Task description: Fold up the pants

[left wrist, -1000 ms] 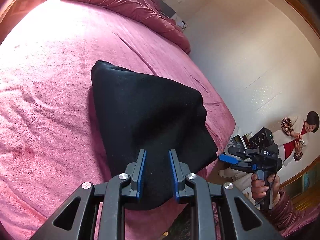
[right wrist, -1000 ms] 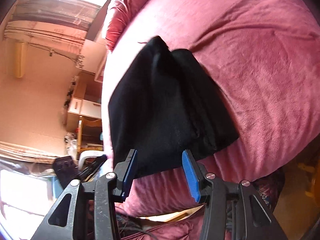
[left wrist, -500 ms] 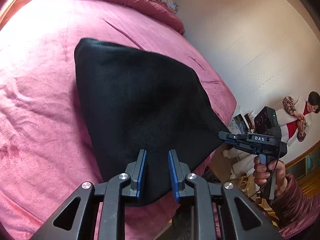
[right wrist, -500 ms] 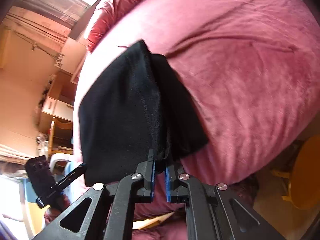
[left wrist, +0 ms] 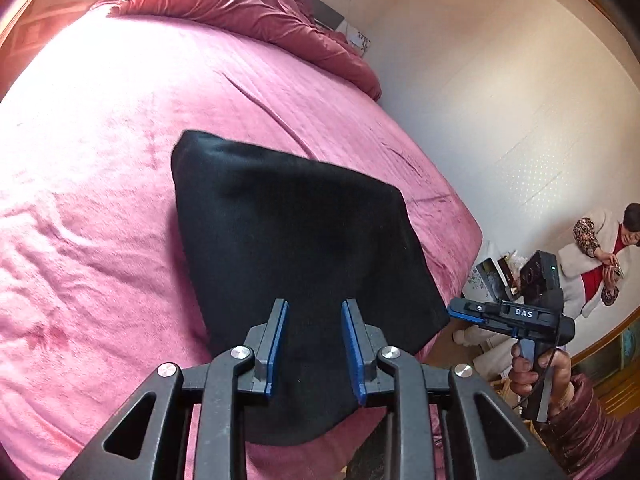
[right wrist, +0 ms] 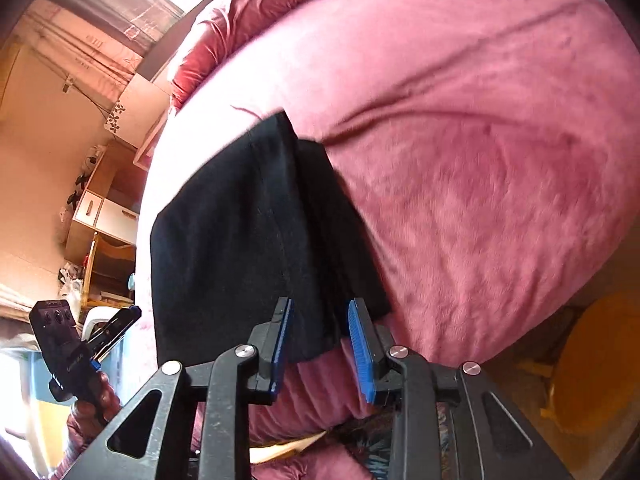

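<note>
Using the pink bed (left wrist: 120,208) as the reference: the black pants (left wrist: 296,256) are folded into a chunky wedge lying flat on it, close to the bed's near edge. The left tool (left wrist: 314,344) hovers over the near end of the pants with its jaws opening; the fabric shows between the blue pads, but they aren't pressing it. A crumpled red duvet (left wrist: 248,4) sits at the bed's far end. Off the bed's right corner, the right tool (right wrist: 320,344) is also opening, with the pants' layered corner sitting between the pads but loose. A person (left wrist: 600,256) sits by the wall beyond that corner.
</note>
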